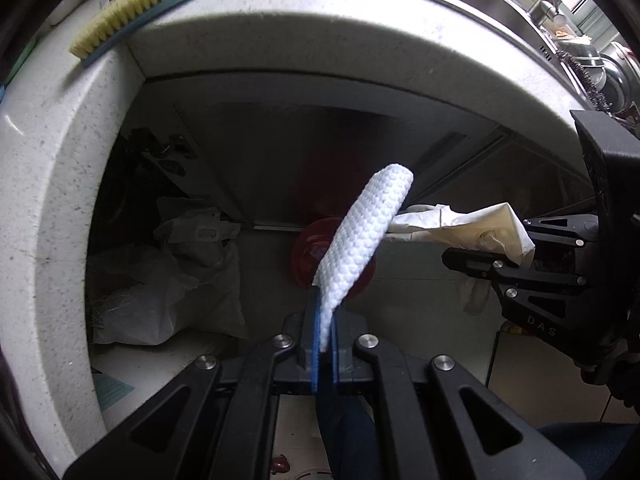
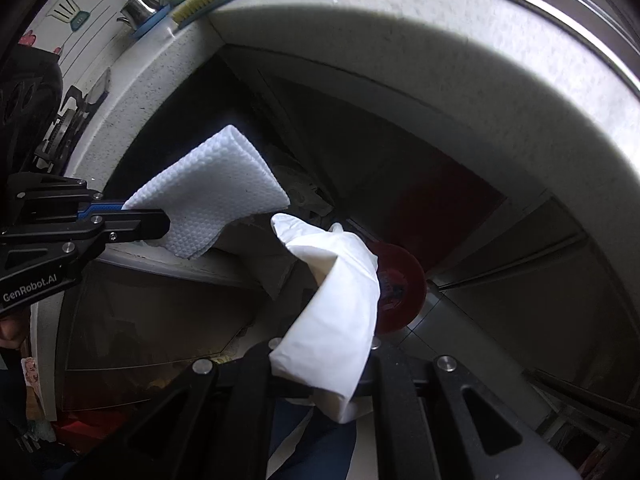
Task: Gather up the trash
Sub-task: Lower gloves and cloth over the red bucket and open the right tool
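So, the left gripper (image 1: 326,336) is clamped tight on a folded white paper towel with a dimpled embossed texture (image 1: 360,240), which is pinched at its bottom corner between the blue pads and sticks up and away from the fingertips, leaning to the right. The right gripper (image 2: 320,376) is clamped on a crumpled plain white tissue (image 2: 336,312); in its own view the fingertips are pretty much hidden by the wad, which is draped over them.

Both are pointed steeply down, below the curved edge of the speckled white stone table (image 1: 280,40). The two pieces of trash are held just beside each other, nearly touching in the left wrist view. A round dark red translucent container (image 2: 400,284) is seen right behind both, down by the floor. A yellow-bristled scrub brush with a blue handle (image 1: 132,12) is left lying on the table top, and lumpy clear plastic bags (image 1: 168,280) are piled underneath at the left.
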